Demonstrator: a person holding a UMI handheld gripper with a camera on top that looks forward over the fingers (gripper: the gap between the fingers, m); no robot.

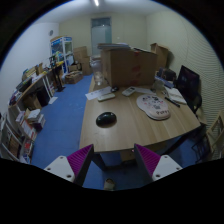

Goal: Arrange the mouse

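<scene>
Hovering above the near edge of the wooden table [150, 128], the gripper [113, 163] holds its two fingers spread wide with nothing between them, the magenta pads [148, 159] facing inward. The black mouse [105, 118] lies on the tabletop beyond the fingers, toward the table's left side, well apart from both. A white round object [153, 105] rests farther right on the same surface. A dark monitor [188, 86] stands at the far right edge. Cardboard boxes [127, 63] are stacked behind the table. Blue flooring [62, 115] extends left toward cluttered shelves [25, 105].
</scene>
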